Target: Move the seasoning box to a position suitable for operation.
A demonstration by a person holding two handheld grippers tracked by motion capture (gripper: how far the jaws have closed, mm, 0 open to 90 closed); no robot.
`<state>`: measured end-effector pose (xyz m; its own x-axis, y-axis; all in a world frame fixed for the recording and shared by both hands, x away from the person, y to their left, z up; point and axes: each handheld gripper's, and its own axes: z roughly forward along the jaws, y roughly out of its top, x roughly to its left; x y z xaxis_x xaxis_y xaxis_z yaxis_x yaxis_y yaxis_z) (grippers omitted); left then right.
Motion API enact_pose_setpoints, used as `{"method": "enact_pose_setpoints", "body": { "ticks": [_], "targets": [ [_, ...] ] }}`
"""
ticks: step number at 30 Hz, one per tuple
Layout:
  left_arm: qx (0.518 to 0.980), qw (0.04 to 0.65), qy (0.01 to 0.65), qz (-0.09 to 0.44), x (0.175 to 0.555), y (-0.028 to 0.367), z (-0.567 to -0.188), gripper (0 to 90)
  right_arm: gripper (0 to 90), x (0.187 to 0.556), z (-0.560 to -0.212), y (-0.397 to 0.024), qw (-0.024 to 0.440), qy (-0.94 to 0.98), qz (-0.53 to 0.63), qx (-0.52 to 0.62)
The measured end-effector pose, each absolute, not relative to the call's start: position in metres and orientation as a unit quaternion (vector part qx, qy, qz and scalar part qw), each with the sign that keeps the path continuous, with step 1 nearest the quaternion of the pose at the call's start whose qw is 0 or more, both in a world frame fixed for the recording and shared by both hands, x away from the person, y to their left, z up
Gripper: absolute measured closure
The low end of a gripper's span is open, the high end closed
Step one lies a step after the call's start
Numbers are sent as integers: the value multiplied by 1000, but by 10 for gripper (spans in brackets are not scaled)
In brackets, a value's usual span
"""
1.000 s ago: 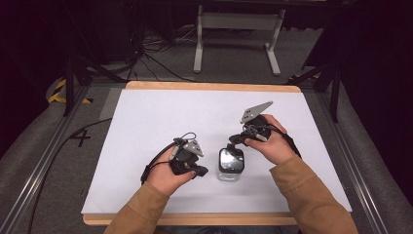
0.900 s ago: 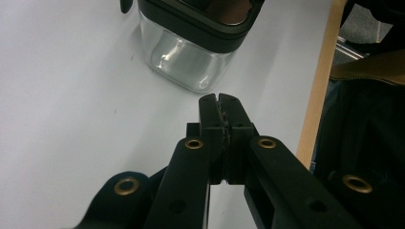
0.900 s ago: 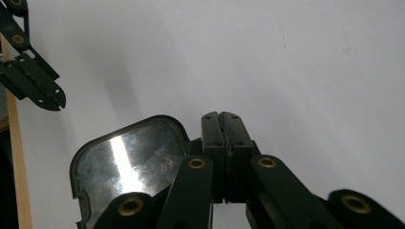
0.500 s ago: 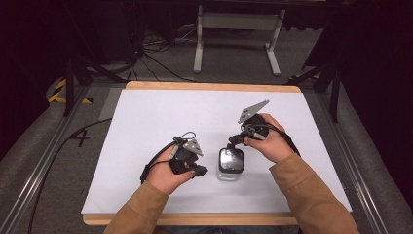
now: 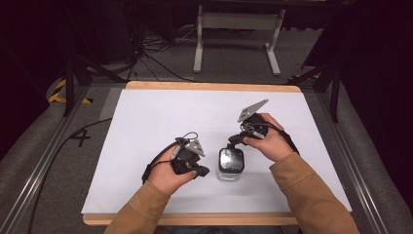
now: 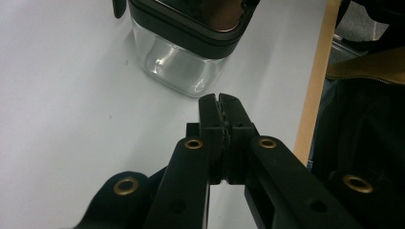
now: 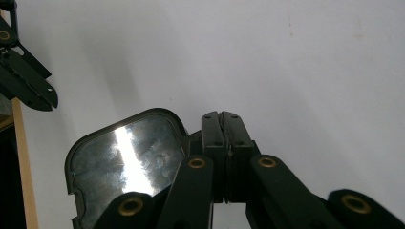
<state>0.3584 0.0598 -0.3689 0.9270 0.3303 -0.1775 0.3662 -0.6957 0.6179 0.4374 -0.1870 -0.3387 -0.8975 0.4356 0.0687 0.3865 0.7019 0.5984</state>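
High view: clear glass jar (image 5: 230,165) with dark lid stands upright on the white table (image 5: 146,122), near the front edge, between the two hands. Left gripper (image 5: 198,171) just beside the jar's left side, apart from it. Right gripper (image 5: 234,141) at the jar's far right corner, over the lid rim; contact unclear.

Left gripper view: jaws pressed together, nothing between them. Jar (image 6: 184,57) ahead of the tips, lid (image 6: 191,21) seated.

Right gripper view: jaws closed tight on nothing, tips beside the glossy lid (image 7: 126,162), slightly above it. Left gripper (image 7: 24,76) at far left.

Judgement: jar untouched, lid on; gripping and opening remain.
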Motion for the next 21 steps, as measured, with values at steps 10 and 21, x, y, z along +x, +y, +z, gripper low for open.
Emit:
{"method": "enact_pose_setpoints", "body": {
  "ticks": [10,21],
  "targets": [
    [922,341,183,-24,359,56,-369,889,900,440,-339,-187,36,921,312,229],
    [921,349,171,-24,358,49,-367,889,900,442,-339,-188,25,919,314,235]
  ]
}}
